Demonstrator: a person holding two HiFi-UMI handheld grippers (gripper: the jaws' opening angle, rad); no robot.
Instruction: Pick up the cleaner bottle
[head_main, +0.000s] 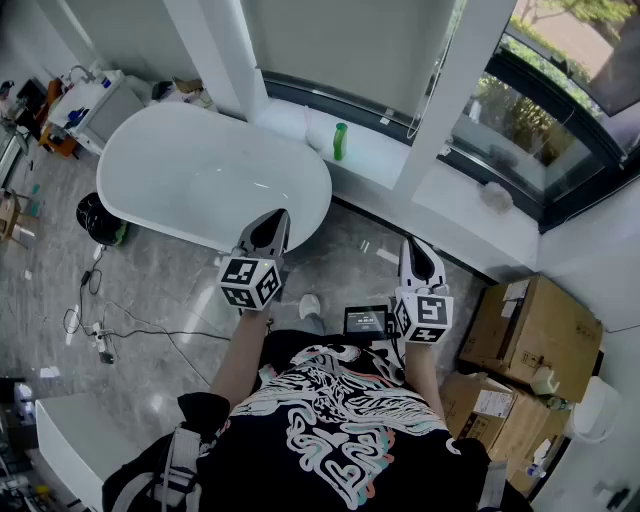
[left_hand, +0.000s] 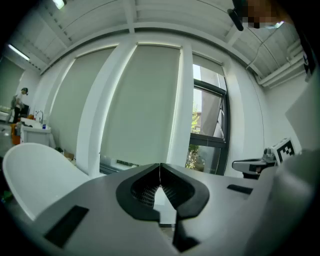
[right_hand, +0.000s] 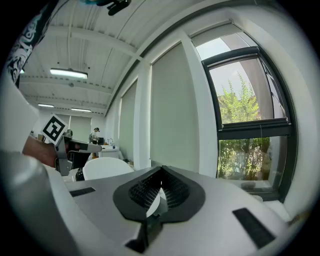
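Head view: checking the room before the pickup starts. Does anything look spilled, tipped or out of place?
Nothing spilled or tipped. The green cleaner bottle stands upright on the white ledge behind the bathtub. The only untidy thing is a power strip with loose cables sprawled over the floor left of the person.

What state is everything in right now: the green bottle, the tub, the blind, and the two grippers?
Green plastic cleaner bottle: upright on the white window ledge, untouched.
Left gripper: shut, empty.
Right gripper: shut, empty.
White oval bathtub: empty.
Pale roller blind: lowered.
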